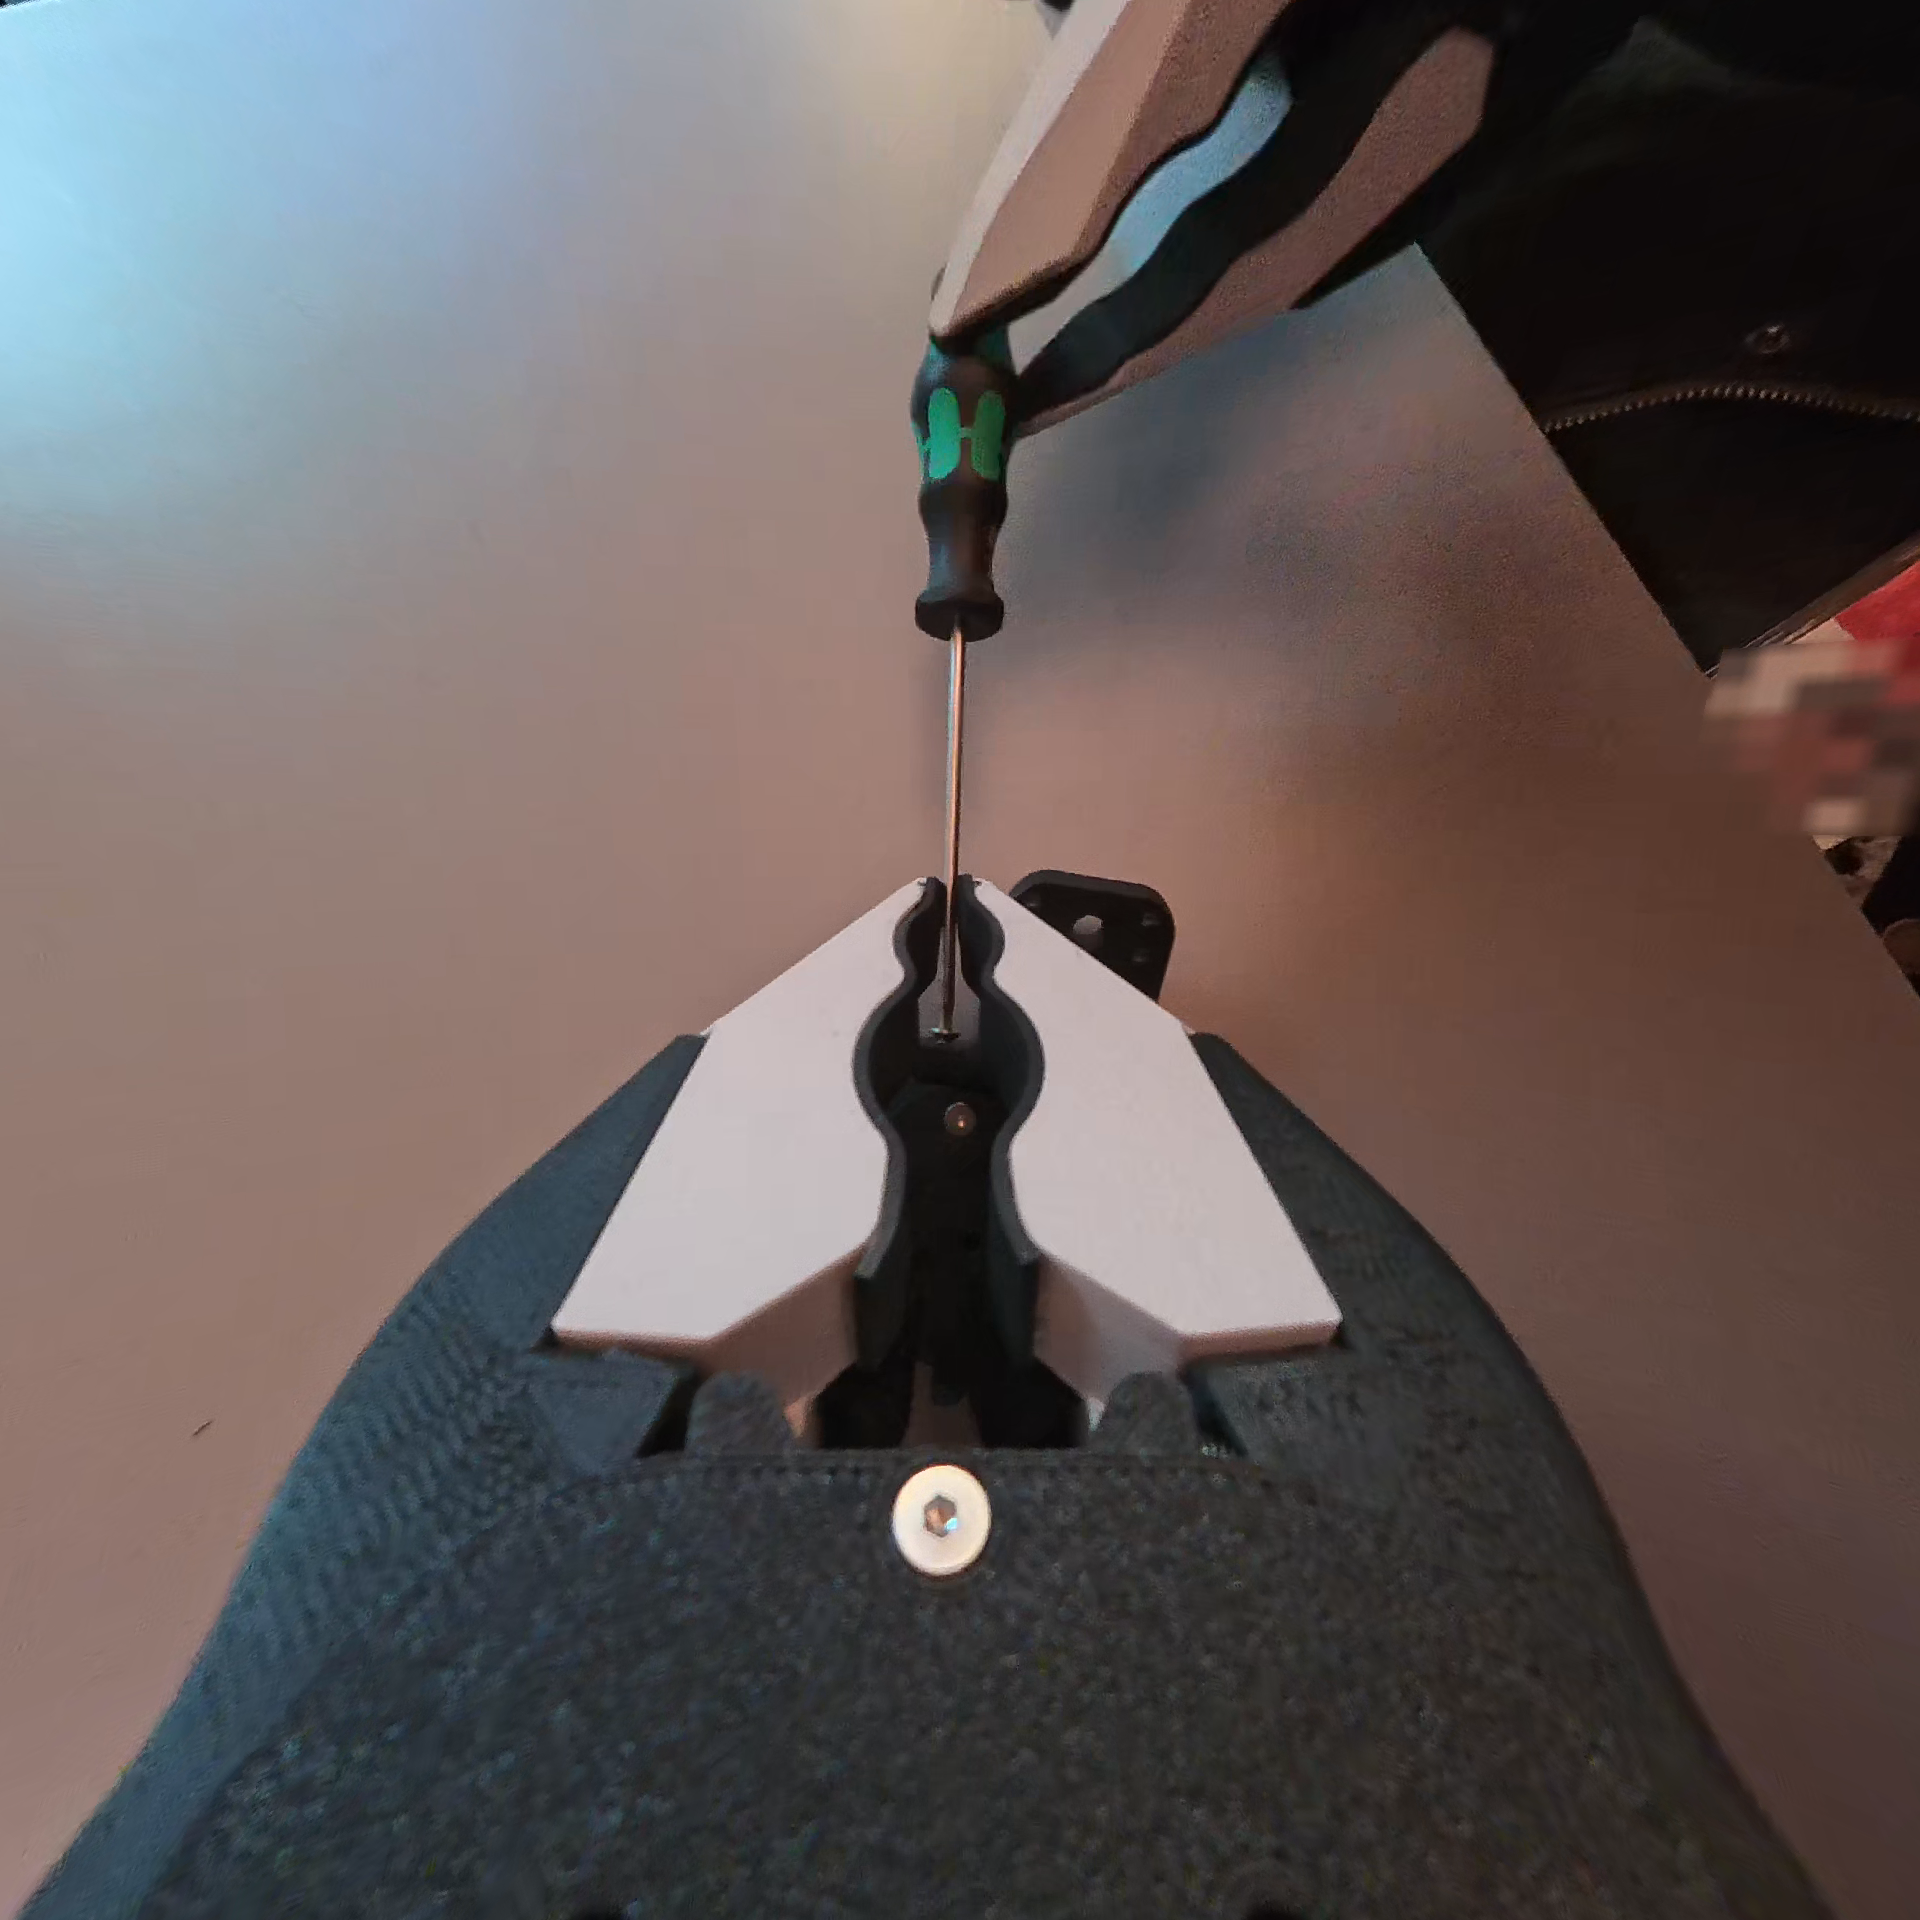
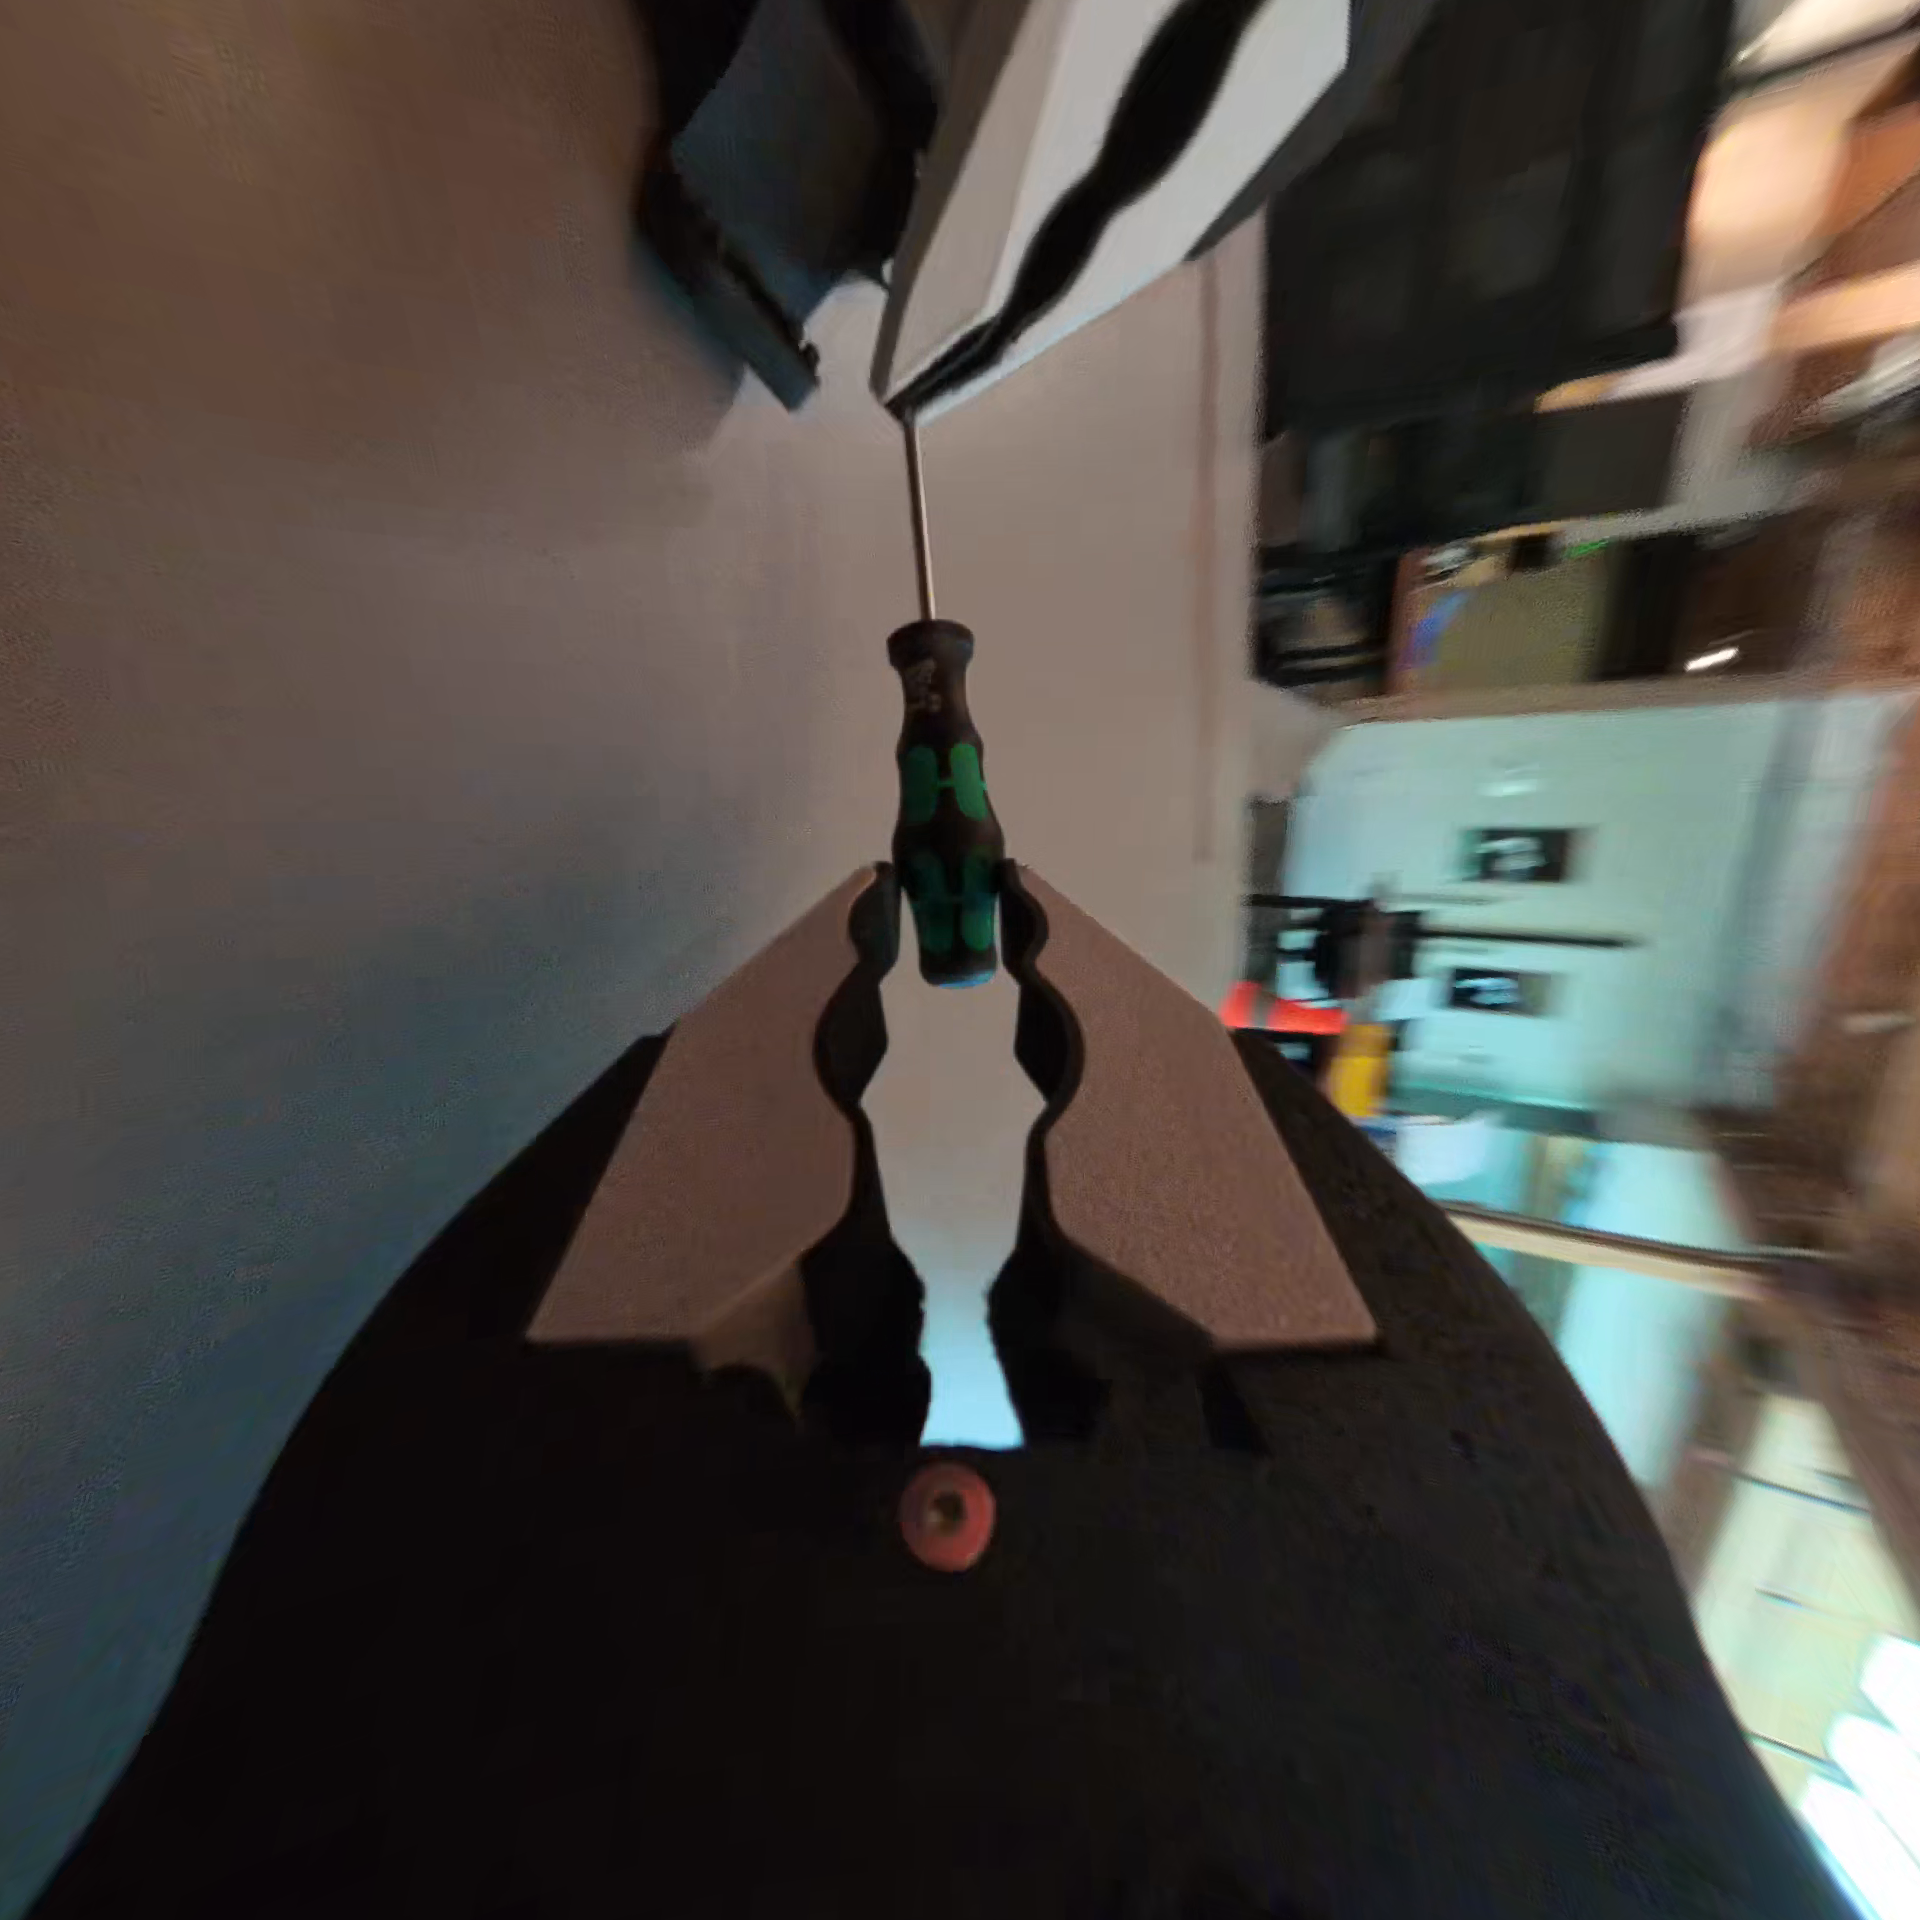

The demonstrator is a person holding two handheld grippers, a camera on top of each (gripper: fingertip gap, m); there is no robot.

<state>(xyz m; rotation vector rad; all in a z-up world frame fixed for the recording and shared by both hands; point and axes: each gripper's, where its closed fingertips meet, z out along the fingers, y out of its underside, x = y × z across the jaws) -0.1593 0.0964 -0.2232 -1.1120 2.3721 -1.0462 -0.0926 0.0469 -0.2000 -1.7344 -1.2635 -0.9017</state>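
- While your left gripper [image 1: 948, 883] has its white fingers [image 1: 790, 1132] drawn nearly together, they pinch the thin steel shaft of a black-handled screwdriver with green grip patches [image 1: 958, 488] right at their tips.
- Between those fingers, you can see the shaft's tip meeting a small screw head [image 1: 945, 1035] on a black part [image 1: 951, 1164] that sits in the gap between them.
- Just beyond the left fingertips, to their right, a black plate with round holes [image 1: 1107, 920] pokes out.
- Your right gripper [image 2: 948, 883] clamps the butt end of the same screwdriver's handle [image 2: 940, 810] between its fingertips; the fingers stand only as wide apart as the handle.
- From the left wrist view, the right gripper [image 1: 997, 364] comes in from the upper right and grips the handle's top.
- The screwdriver spans the gap between your two grippers, held at both ends above the plain pale table [image 1: 416, 623].
- Beyond the table's right edge, the right wrist view shows blurred shelving and a white appliance [image 2: 1558, 894].
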